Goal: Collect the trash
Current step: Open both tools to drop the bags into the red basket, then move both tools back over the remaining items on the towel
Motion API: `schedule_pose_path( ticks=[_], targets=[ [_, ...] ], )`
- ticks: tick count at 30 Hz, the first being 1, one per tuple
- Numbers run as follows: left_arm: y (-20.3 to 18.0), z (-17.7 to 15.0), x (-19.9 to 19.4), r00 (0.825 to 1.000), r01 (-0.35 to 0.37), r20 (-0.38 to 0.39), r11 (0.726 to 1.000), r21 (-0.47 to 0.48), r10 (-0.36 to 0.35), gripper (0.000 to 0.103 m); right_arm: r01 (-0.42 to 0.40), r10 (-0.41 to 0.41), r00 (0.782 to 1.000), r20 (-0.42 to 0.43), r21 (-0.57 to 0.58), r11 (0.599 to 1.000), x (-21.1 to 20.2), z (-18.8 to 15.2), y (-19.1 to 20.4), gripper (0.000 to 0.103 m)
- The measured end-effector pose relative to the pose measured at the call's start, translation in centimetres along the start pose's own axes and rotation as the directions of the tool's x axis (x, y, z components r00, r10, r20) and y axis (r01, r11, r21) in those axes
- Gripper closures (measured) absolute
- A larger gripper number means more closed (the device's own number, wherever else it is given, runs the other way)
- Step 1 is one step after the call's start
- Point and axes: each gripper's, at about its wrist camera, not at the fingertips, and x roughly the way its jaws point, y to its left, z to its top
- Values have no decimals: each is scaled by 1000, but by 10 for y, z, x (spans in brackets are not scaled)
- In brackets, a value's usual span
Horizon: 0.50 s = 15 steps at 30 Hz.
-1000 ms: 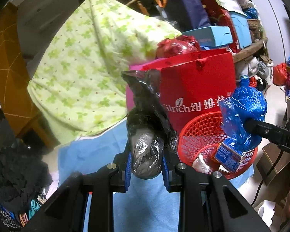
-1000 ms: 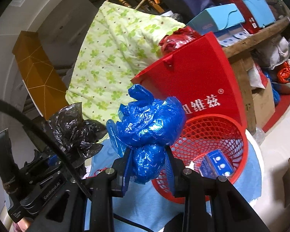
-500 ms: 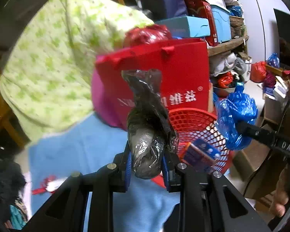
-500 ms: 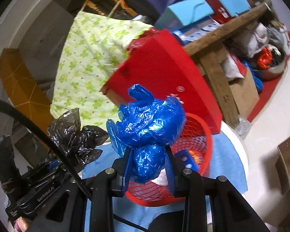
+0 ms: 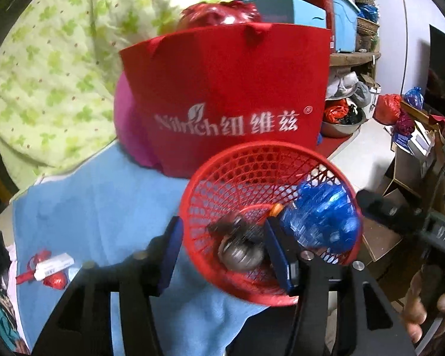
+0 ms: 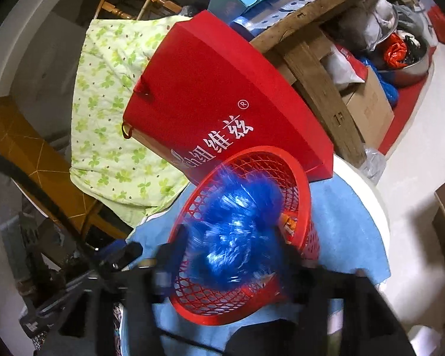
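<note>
A red mesh basket (image 5: pixel 252 160) stands on a blue cloth; it also shows in the right wrist view (image 6: pixel 293 172). My left gripper (image 5: pixel 222 246) is open over the basket, its jaws wide apart. The dark plastic bag (image 5: pixel 240 252) lies blurred inside the basket between the jaws. My right gripper (image 6: pixel 231 255) is open above the basket. The blue plastic bag (image 6: pixel 237 231) is blurred, between the spread jaws and dropping into the basket; it also shows in the left wrist view (image 5: pixel 323 219).
A red paper bag (image 5: pixel 228 95) with white lettering stands right behind the basket. A green-patterned quilt (image 5: pixel 53 59) lies at the left. A red wrapper and a small white box (image 5: pixel 53 265) lie on the blue cloth (image 5: pixel 103 207). Cluttered shelves and boxes (image 6: pixel 368 103) stand at the right.
Both grippers moved over the basket and opened. The dark bag left my left gripper and the blue bag left my right gripper, both falling into the basket.
</note>
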Motion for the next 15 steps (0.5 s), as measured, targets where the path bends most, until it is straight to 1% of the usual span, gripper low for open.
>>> schedule_pose_path(
  ticks=[3, 6, 9, 12, 15],
  targets=[
    [15, -12, -9, 1000, -30, 3, 999, -14, 30, 46, 2, -1, 1000, 28, -38, 999, -7, 0, 10, 37],
    [36, -32, -23, 997, -75, 5, 997, -35, 75, 39, -26, 32, 997, 64, -86, 996, -19, -1, 27, 37],
    [62, -61, -37, 992, -125, -10, 990, -72, 124, 39, -51, 64, 994, 86, -145, 988, -26, -3, 50, 37],
    [92, -94, -49, 986, -166, -31, 978, -123, 163, 39, -97, 114, 991, 68, -211, 973, -25, -11, 81, 37],
    [125, -125, -55, 977, -211, -71, 960, -185, 201, 39, -132, 145, 989, 26, -279, 951, -15, -24, 116, 37]
  ],
)
